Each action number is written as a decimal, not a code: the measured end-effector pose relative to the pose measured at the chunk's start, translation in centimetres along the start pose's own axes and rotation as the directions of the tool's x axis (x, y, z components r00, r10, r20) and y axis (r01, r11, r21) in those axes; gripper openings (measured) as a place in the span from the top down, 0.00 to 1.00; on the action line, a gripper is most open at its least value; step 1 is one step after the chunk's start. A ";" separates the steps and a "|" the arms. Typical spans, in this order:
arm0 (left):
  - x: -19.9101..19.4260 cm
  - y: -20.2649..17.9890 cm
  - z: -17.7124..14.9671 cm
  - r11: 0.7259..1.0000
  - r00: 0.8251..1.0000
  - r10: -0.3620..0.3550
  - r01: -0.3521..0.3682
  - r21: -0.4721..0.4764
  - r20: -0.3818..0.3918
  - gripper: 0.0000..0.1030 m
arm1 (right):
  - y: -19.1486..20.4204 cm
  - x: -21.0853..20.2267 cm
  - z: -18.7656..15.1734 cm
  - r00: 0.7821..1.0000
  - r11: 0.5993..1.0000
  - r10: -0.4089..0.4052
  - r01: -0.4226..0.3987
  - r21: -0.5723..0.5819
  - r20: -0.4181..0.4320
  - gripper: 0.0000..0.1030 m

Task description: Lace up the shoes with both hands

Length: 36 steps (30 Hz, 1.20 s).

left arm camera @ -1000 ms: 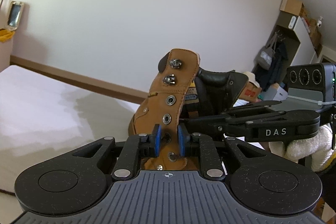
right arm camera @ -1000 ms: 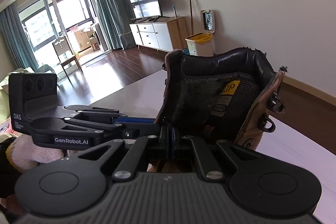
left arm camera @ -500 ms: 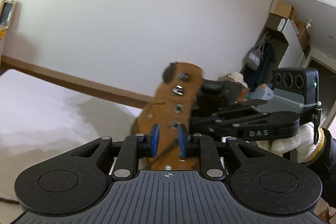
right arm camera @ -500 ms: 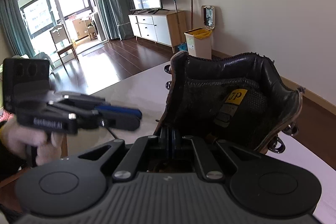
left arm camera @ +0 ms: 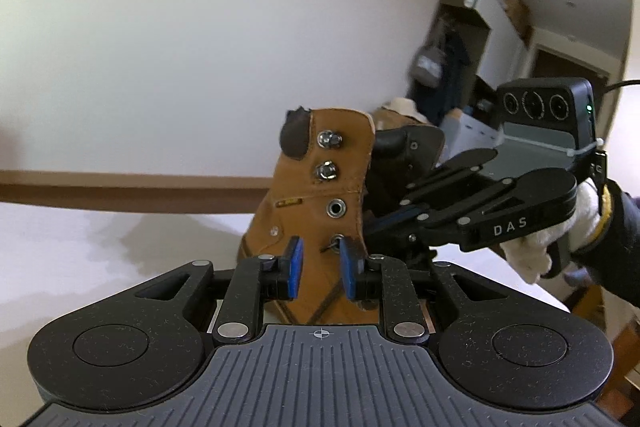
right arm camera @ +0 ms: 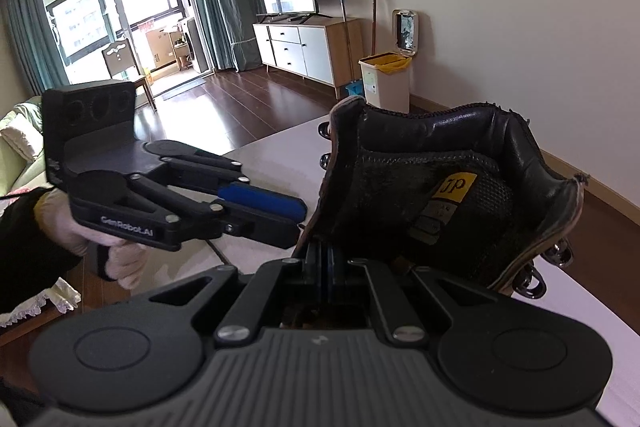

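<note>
The left gripper [left arm camera: 319, 269] is reaching forward with its blue-padded fingers [left arm camera: 295, 267] standing apart – a clear gap is showing between them. The right gripper [right arm camera: 326, 269] is pointing inward from the right side, its fingers pressed flat together. White-gloved hands [left arm camera: 548, 231] are gripping both handles – the two grippers are sitting close, nearly at right angles

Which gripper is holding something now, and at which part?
The right gripper is shut, apparently pinching the tan leather boot at its opening edge; what it pinches is hidden. The left gripper is open and holds nothing.
</note>
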<state>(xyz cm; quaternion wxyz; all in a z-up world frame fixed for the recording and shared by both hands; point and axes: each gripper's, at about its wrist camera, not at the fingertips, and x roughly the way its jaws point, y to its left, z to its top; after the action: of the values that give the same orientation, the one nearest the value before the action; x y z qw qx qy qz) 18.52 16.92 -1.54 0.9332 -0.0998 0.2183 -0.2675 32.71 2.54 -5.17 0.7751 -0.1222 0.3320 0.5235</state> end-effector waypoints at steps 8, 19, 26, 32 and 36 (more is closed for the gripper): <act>0.4 1.4 -0.2 0.992 0.992 -0.127 0.127 -0.003 0.007 0.98 | 0.0 -0.5 -0.2 1.000 1.000 -0.010 0.010 0.001 -0.003 0.96; -4.0 1.9 0.2 1.000 0.995 0.030 -0.030 -0.002 0.090 0.99 | 0.3 -4.3 -1.7 0.990 0.995 -0.088 0.084 0.047 0.112 0.89; -10.5 4.3 0.5 0.974 0.958 0.221 -0.209 -0.082 0.181 0.99 | 0.8 -9.1 -4.5 0.970 0.982 -0.160 0.139 0.125 0.184 0.85; -16.0 6.1 0.5 0.907 0.881 0.417 -0.388 -0.165 0.223 0.99 | 2.4 -9.4 -6.9 0.974 0.983 -0.170 0.156 0.100 0.149 0.85; -18.7 7.3 -0.3 0.839 0.816 0.542 -0.510 -0.192 0.199 0.99 | 2.5 -9.4 -7.0 0.974 0.981 -0.175 0.160 0.108 0.146 0.85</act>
<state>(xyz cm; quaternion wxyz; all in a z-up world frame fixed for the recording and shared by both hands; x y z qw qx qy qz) 7.49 33.18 2.63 0.9817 -0.1283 0.1372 0.0303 25.57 -7.05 -3.94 0.8449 -0.0716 0.2839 0.4477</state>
